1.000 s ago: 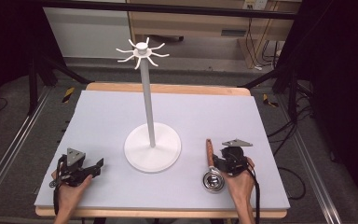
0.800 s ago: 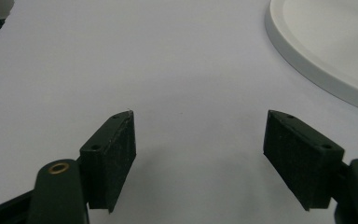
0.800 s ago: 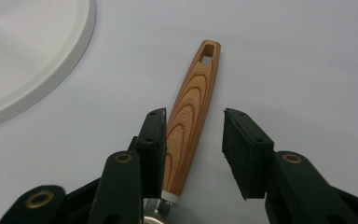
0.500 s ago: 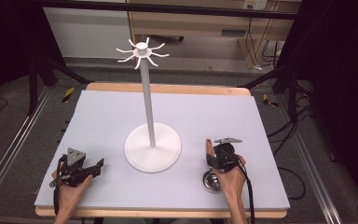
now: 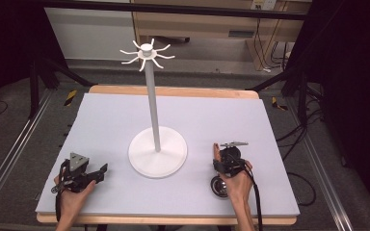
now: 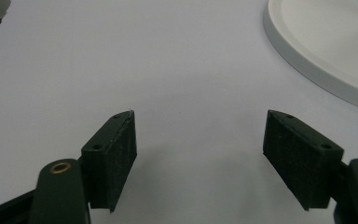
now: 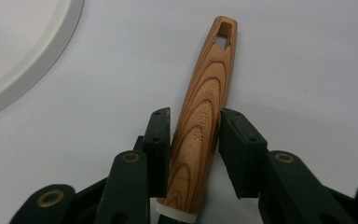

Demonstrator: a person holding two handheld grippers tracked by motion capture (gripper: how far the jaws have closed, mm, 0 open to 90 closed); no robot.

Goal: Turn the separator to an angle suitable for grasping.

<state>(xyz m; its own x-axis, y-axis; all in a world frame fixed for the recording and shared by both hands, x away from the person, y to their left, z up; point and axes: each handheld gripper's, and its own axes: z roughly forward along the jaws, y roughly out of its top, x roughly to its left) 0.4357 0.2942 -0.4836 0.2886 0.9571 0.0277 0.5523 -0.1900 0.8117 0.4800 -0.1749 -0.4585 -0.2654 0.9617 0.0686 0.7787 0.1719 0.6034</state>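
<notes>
— How far along does this look?

— Early, I'd say. The right tool (image 7: pixel 193 140) has just been closing, and its black pads now press both sides of the wooden handle of a metal ladle-like utensil (image 7: pixel 205 116). The utensil lies flat on the pale grey surface (image 5: pixel 101 120), just to the right of the white stand's round base (image 5: pixel 157 152) — not lifted yet, as far as I can judge.

— So what remains?

— Likely everything after the grasp: raising it and hanging it by the cut-out hole at the handle's end on one of the white hooks at the top of the stand's tall pole (image 5: pixel 147 53) (that's my reading, given the hole and the hooks). None of the hooks carries anything.

— And the other hand?

— The left tool (image 6: pixel 200 149) rests low, left of the stand's base, jaws wide, nothing between them.

— Counts?

— One stand with one ring of hooks — I count roughly eight prongs, though they are small. One utensil, its shiny round bowl (image 5: pixel 218 186) near the person's right hand (image 5: pixel 238 180). Two tools.
</notes>
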